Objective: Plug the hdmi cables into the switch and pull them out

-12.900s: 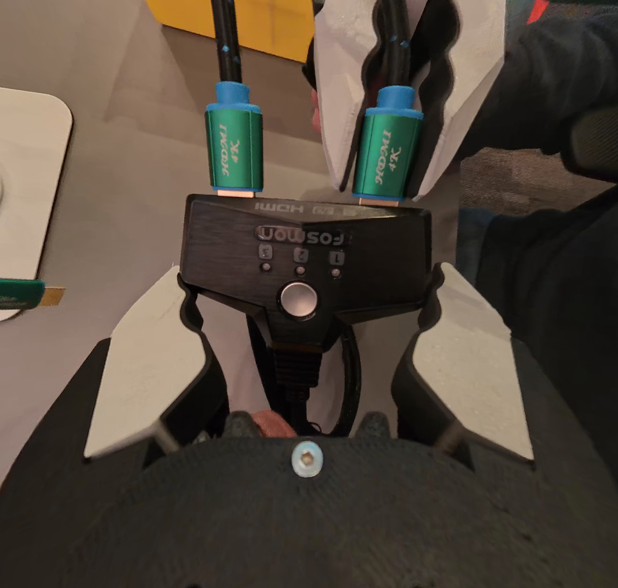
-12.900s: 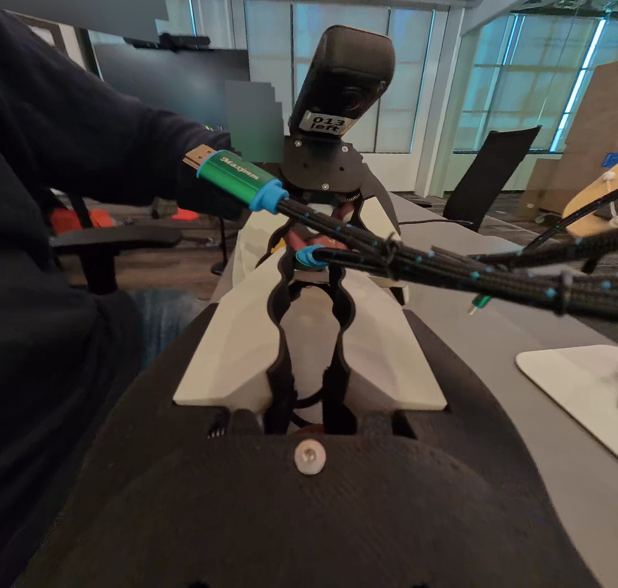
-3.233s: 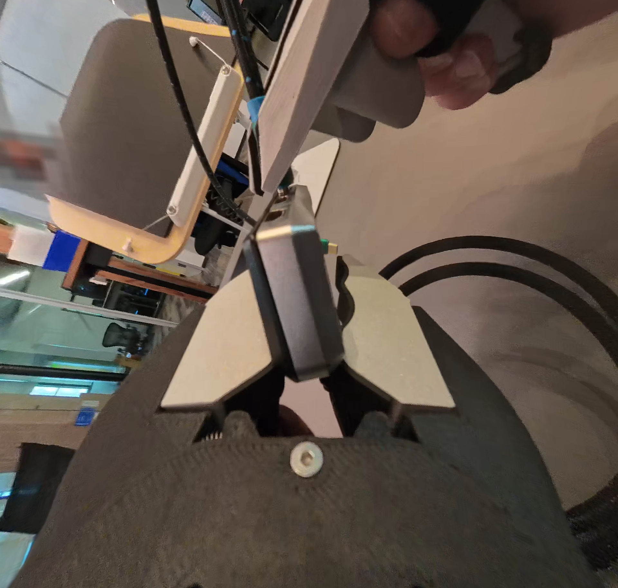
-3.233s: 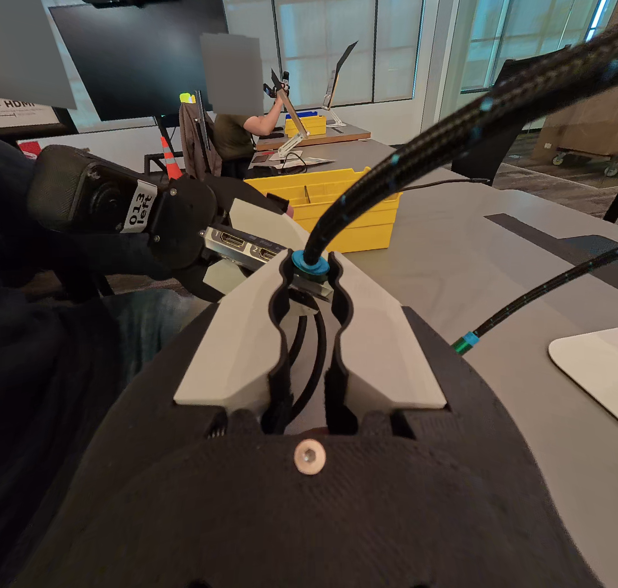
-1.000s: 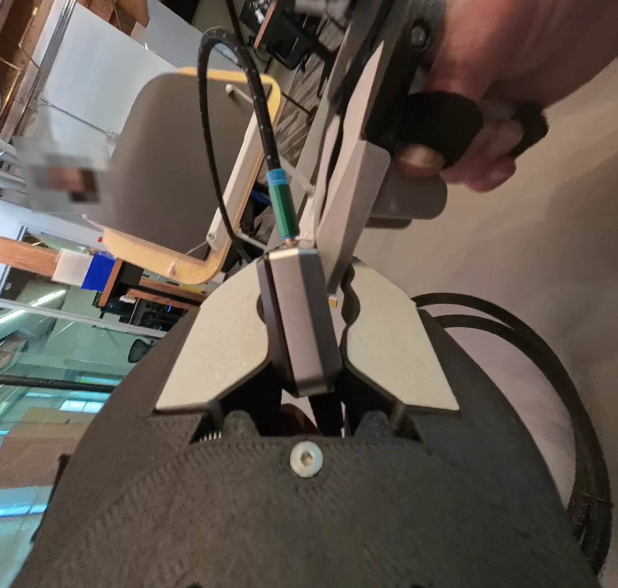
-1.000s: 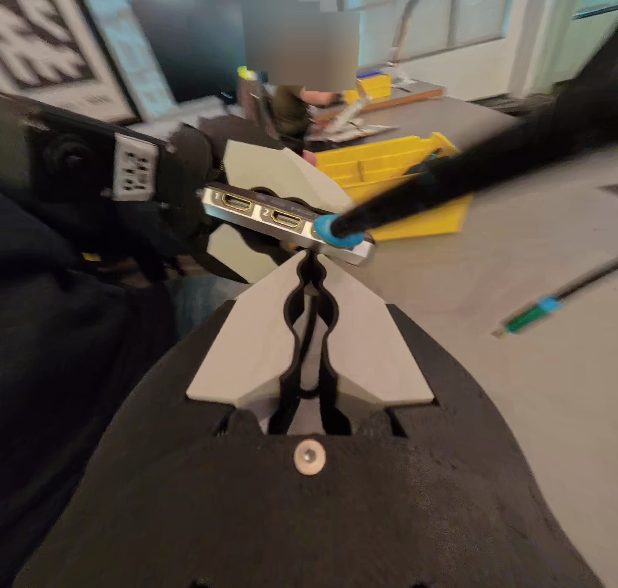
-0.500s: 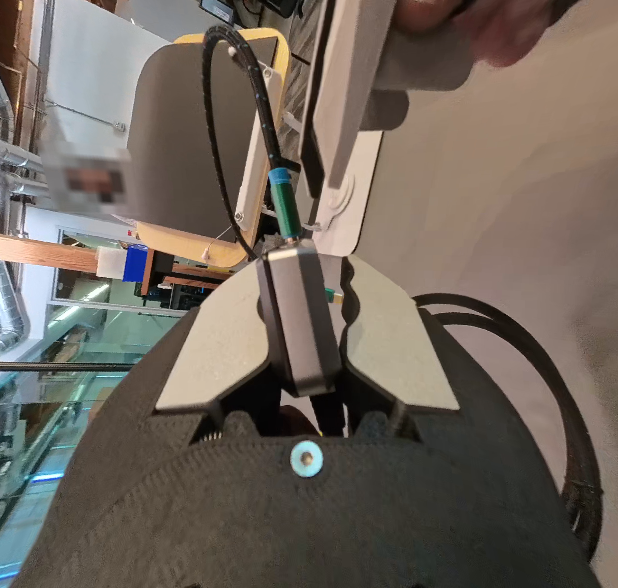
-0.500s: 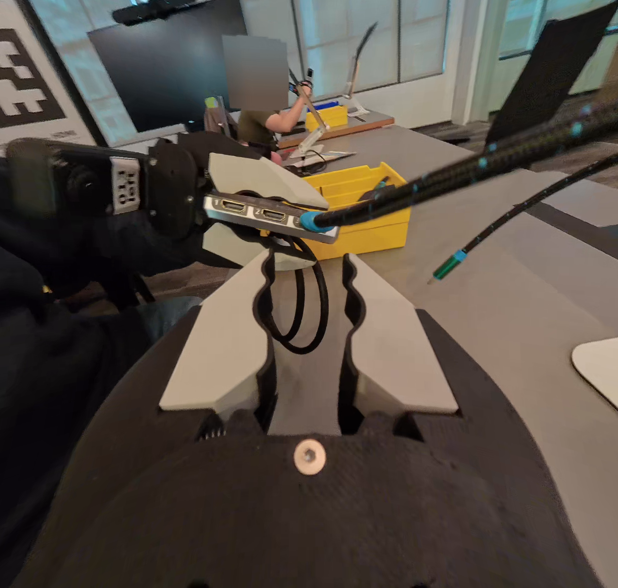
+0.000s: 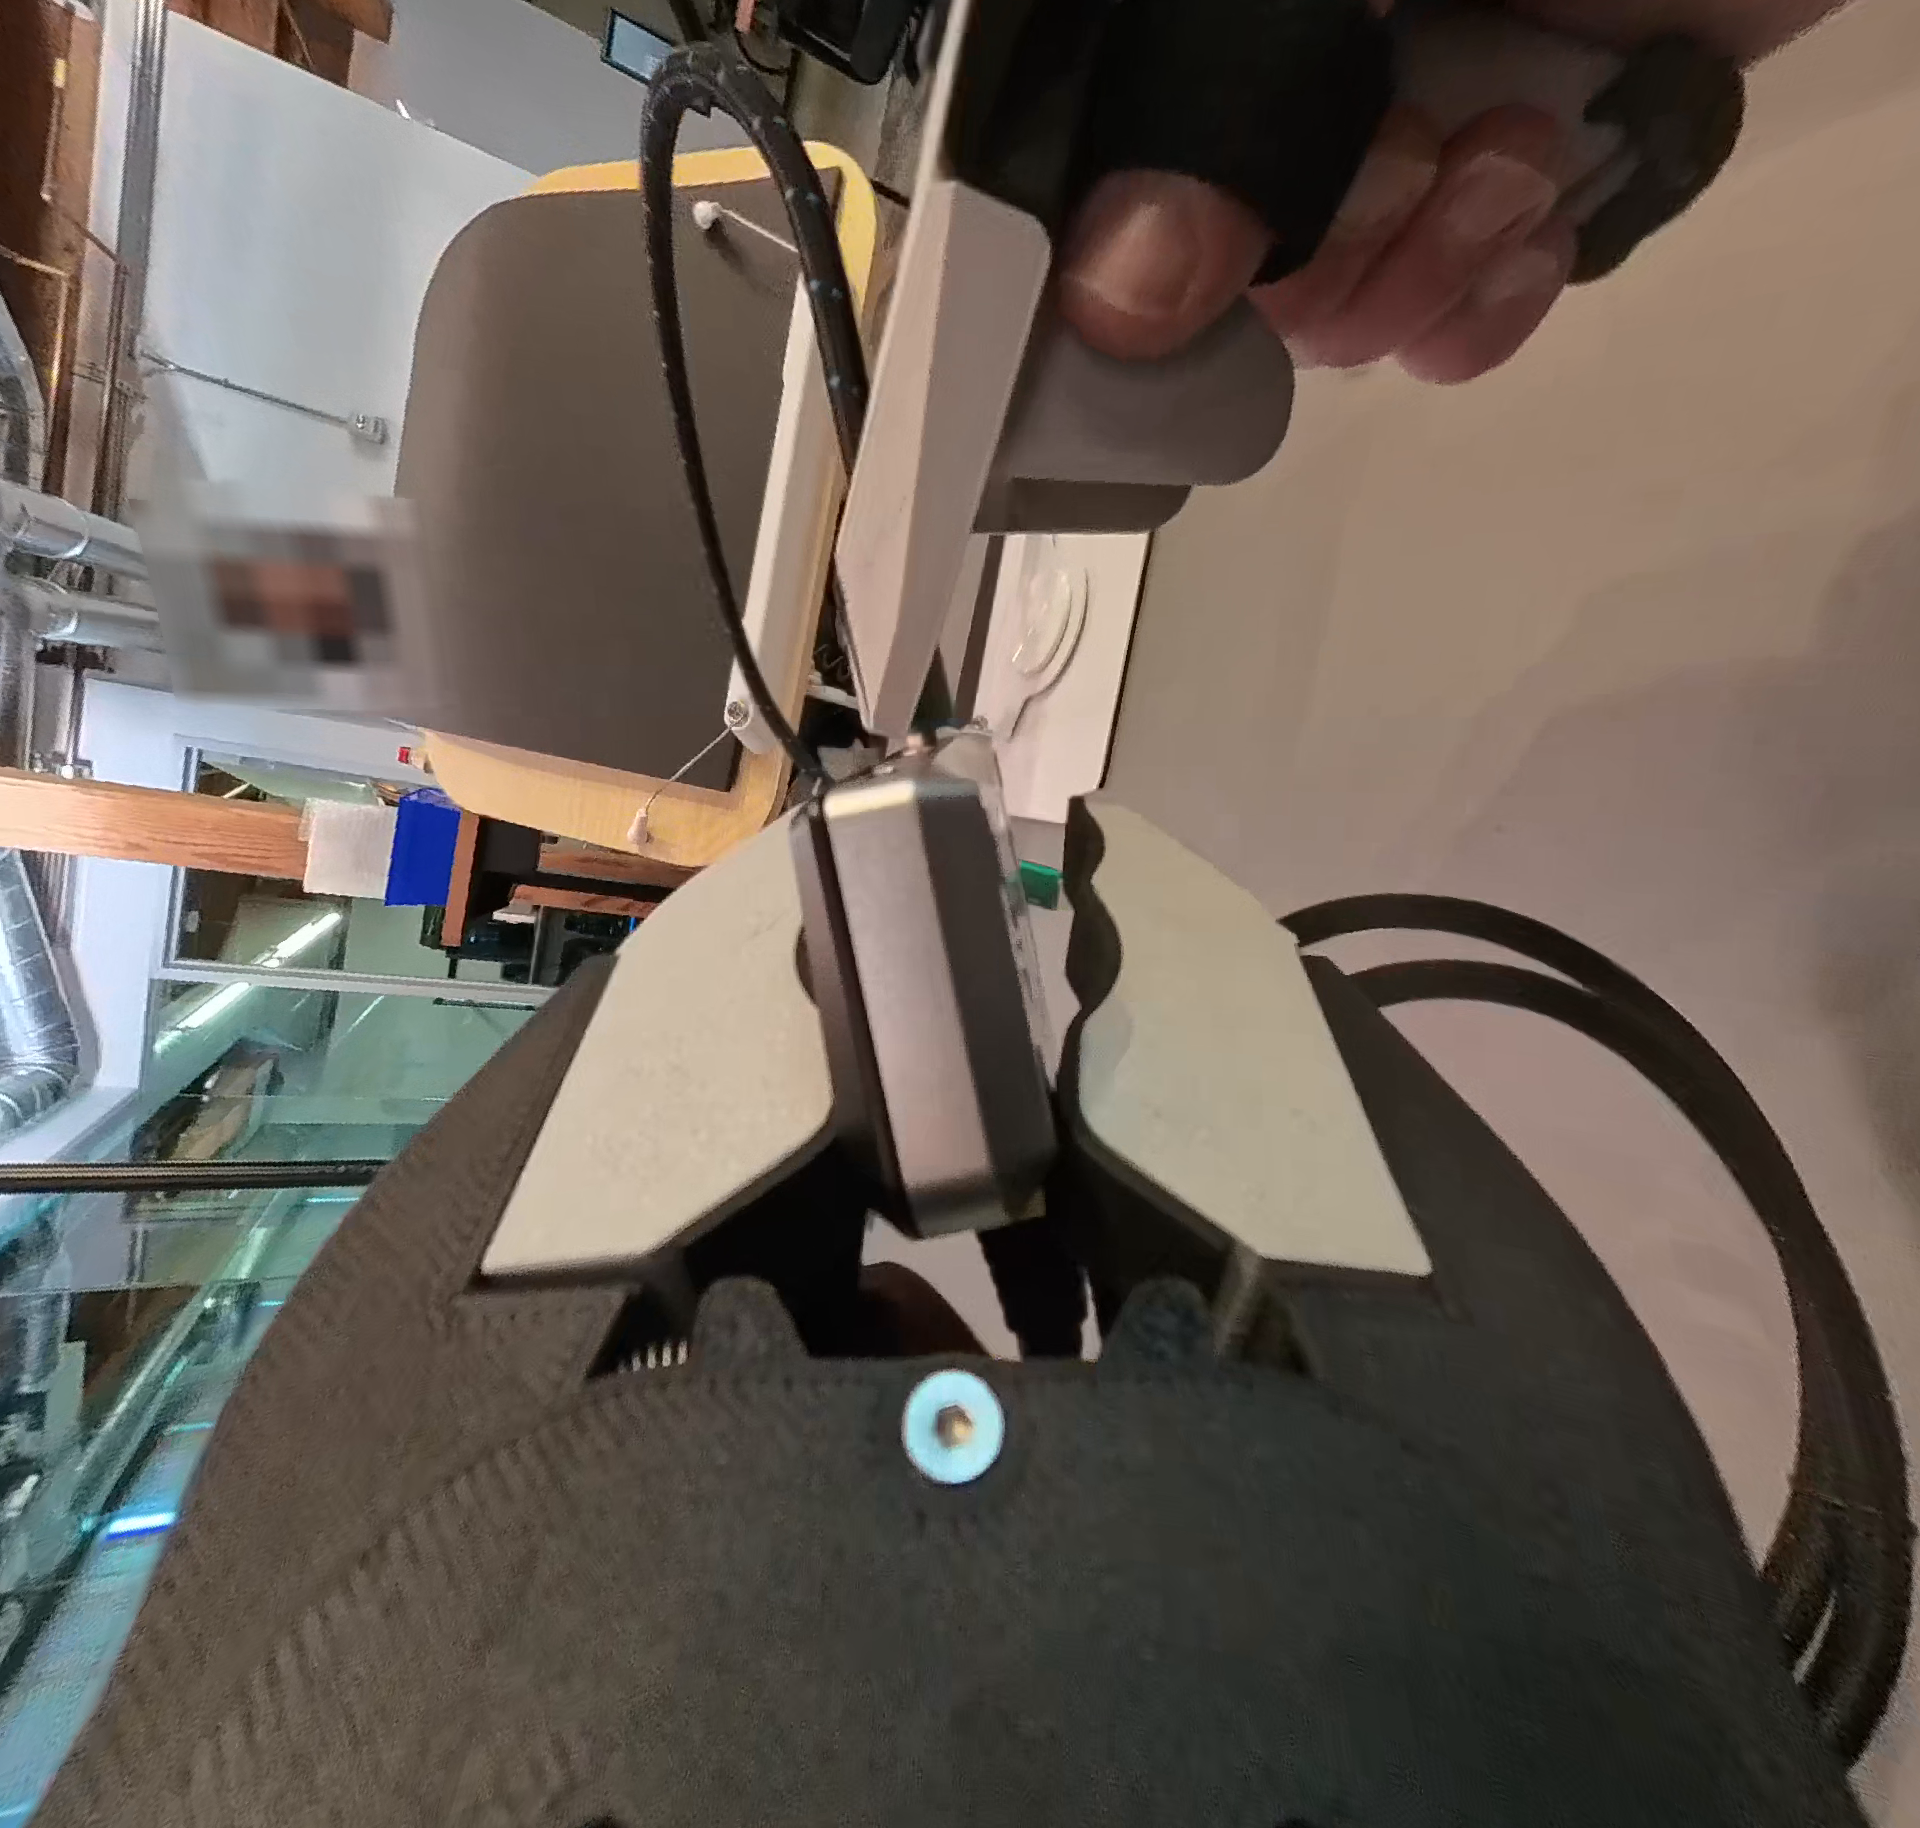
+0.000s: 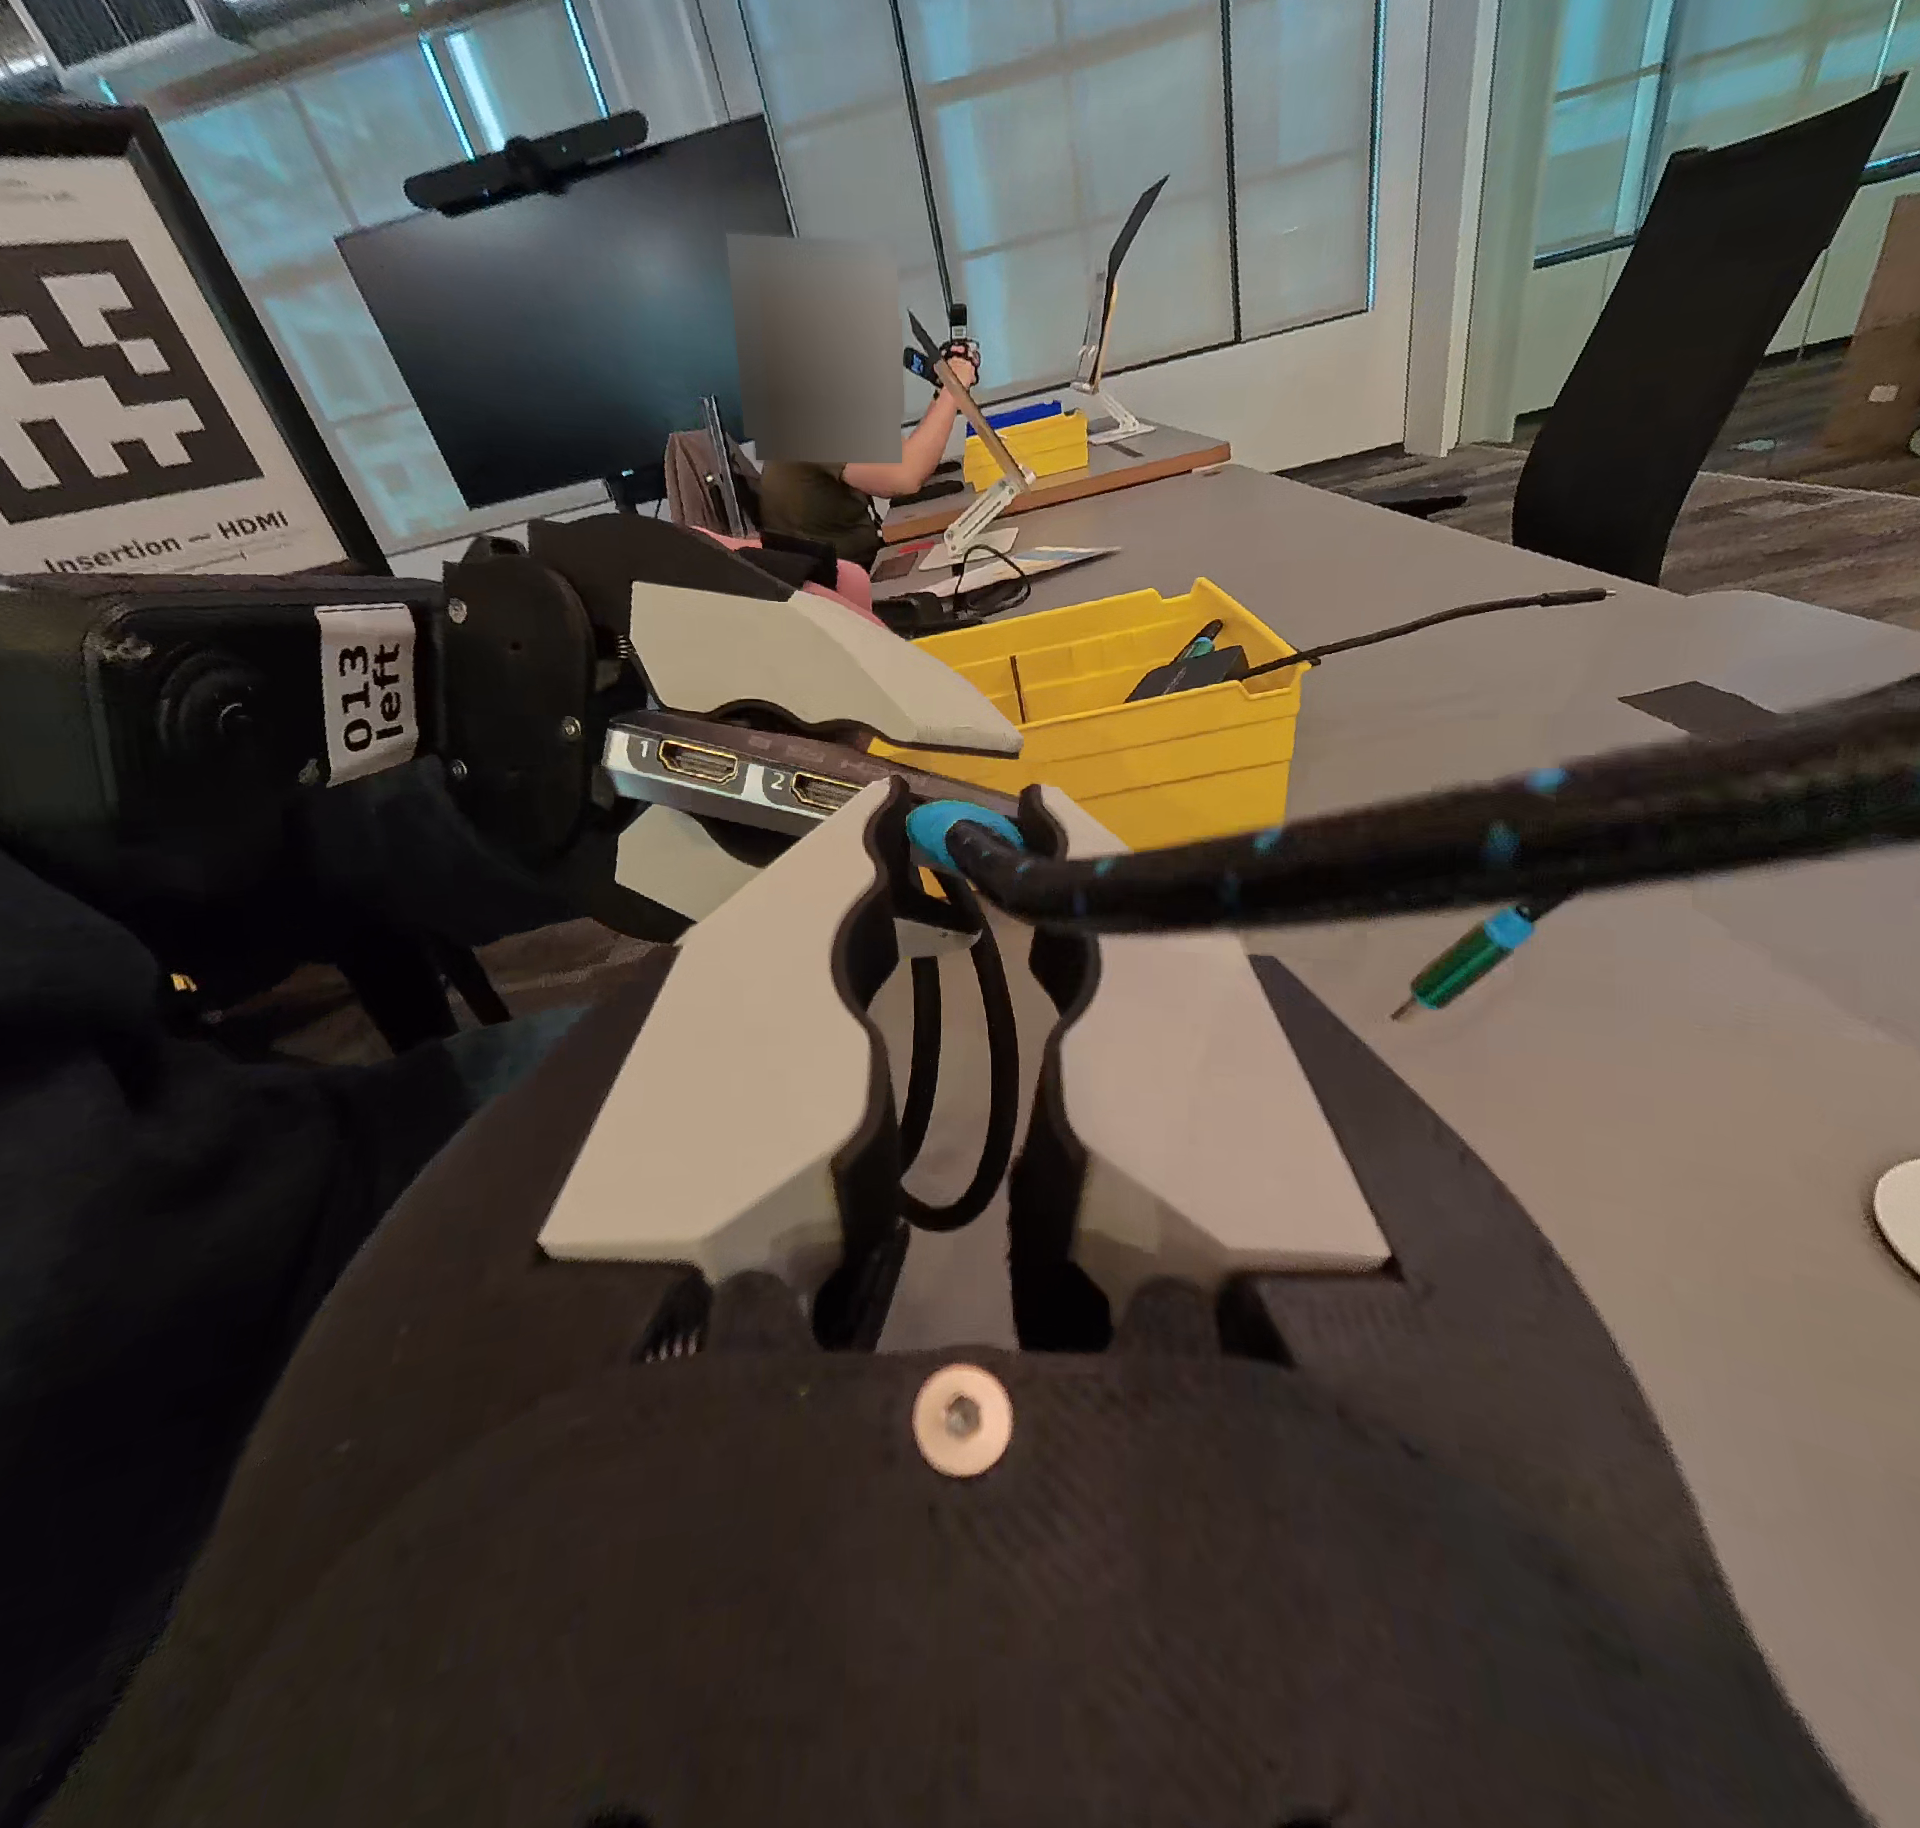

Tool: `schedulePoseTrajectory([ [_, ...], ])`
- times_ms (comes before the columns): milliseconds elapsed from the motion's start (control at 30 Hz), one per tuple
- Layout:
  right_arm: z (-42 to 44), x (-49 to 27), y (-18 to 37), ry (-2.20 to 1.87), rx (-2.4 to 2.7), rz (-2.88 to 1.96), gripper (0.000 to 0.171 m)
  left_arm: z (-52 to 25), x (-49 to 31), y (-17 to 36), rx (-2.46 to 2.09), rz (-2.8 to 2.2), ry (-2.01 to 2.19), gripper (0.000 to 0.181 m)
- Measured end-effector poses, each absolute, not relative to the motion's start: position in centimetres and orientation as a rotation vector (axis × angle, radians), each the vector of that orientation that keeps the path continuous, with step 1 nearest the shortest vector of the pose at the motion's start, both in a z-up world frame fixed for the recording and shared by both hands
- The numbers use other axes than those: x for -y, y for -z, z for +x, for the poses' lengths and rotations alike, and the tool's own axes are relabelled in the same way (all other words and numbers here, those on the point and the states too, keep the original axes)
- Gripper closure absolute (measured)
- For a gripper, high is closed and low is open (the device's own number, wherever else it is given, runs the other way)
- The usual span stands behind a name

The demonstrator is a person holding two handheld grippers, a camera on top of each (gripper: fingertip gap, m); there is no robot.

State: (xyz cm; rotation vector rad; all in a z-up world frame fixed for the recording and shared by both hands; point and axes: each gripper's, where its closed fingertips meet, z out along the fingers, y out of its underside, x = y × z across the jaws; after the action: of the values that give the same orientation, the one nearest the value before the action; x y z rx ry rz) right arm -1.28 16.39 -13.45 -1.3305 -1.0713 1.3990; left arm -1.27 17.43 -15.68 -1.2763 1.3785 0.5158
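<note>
The left gripper (image 9: 940, 947) clamped the switch (image 9: 925, 1009) edge-on between its fingers, above the table (image 10: 1558, 1103). The right gripper (image 10: 961, 822) bracketed the plugged HDMI connector (image 10: 940, 828); whether its fingers gripped it could not be determined.

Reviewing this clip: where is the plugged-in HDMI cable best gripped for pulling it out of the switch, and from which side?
Grip the rigid plug body just behind its blue collar, not the braided cable. Approach from behind the plug, facing the switch port face, jaws across the flat sides, probably pulling straight back.
</note>
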Motion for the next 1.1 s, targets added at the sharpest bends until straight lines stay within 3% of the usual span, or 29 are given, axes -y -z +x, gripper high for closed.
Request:
schedulePoseTrajectory([
  [67, -1.2, -16.5, 13.1, -1.426, 1.032, -1.321, 0.152, -1.2, -17.6, 15.3, -1.325, -1.29, -0.48, 0.14],
  [167, -1.3, -16.4, 12.8, -1.472, 0.973, -1.296, 0.154, -0.9, -18.0, 15.4, -1.271, -1.332, -0.394, 0.114],
  [233, -1.4, -16.2, 12.8, -1.488, 0.955, -1.279, 0.154, -0.8, -18.2, 16.2, -1.269, -1.369, -0.374, 0.109],
  [333, -1.3, -16.2, 12.8, -1.479, 0.943, -1.259, 0.154, -0.4, -18.1, 17.0, -1.259, -1.394, -0.312, 0.125],
  [533, -1.0, -15.8, 12.9, -1.364, 1.032, -1.22, 0.154, -1.1, -18.6, 16.3, -1.227, -1.391, -0.34, 0.139],
  [1100, -0.2, -16.9, 14.1, -1.369, 0.998, -1.374, 0.153, -1.8, -19.5, 16.2, -1.352, -1.368, -0.684, 0.14],
])
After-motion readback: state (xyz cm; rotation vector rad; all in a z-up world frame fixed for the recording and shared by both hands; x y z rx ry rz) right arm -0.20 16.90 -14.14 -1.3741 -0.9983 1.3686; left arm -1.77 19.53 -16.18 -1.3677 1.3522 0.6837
